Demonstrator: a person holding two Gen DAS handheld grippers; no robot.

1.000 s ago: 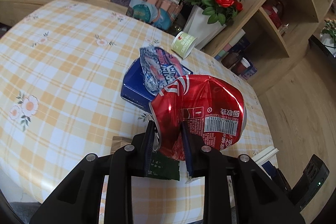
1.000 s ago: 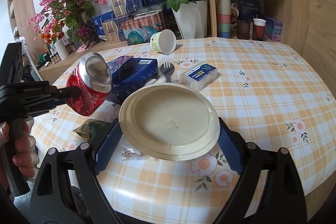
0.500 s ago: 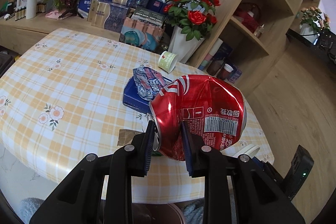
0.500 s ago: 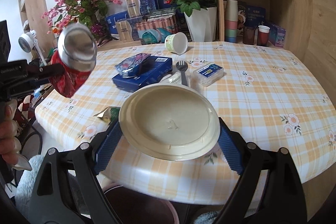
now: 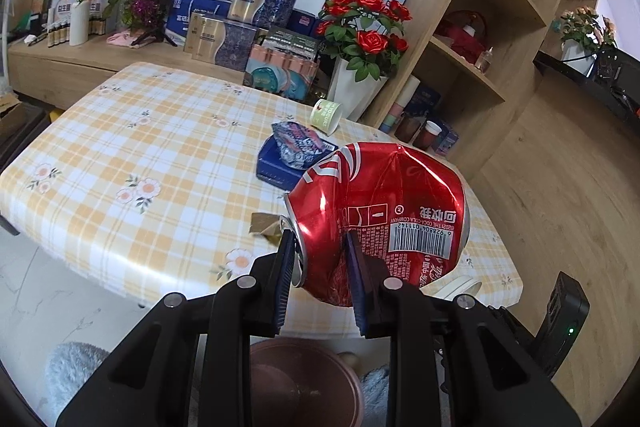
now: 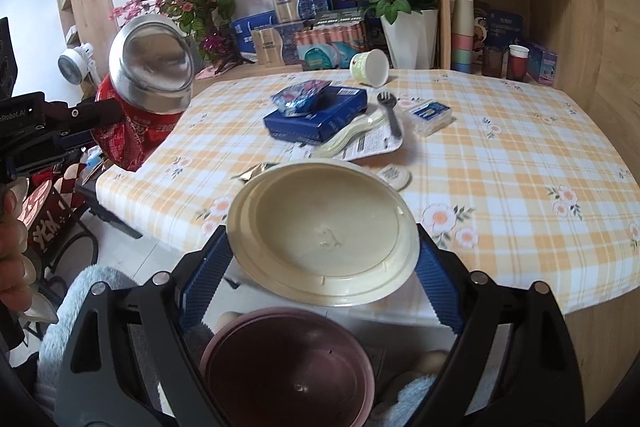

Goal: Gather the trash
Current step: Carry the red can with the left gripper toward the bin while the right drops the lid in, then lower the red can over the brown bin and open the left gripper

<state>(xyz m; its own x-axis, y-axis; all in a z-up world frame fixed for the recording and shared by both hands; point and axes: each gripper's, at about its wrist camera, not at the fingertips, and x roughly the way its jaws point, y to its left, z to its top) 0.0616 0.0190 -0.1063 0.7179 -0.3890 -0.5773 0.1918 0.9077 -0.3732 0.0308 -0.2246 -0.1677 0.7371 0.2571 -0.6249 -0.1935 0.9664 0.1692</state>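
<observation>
My left gripper (image 5: 320,267) is shut on a crushed red cola can (image 5: 384,219), held in the air off the table's near edge; the can (image 6: 140,99) also shows at the left of the right wrist view. My right gripper (image 6: 320,267) is shut on a round cream plastic lid (image 6: 324,231), its pads (image 6: 204,275) pressing on both rims. A dark pink bin (image 6: 288,367) stands on the floor right under the lid, and the bin (image 5: 304,379) lies below the can too.
The checked table (image 6: 500,167) holds a blue box (image 6: 320,115) with a crumpled wrapper (image 6: 300,97), a tipped paper cup (image 6: 370,67), a fork (image 6: 390,111), a small clear box (image 6: 428,111), packaging and a brown scrap (image 5: 264,225). A hand (image 6: 12,247) grips the left tool. Shelves stand behind.
Both grippers pulled back from over the table to beyond its near edge, the can and lid still gripped. The bin on the floor has come into view beneath them.
</observation>
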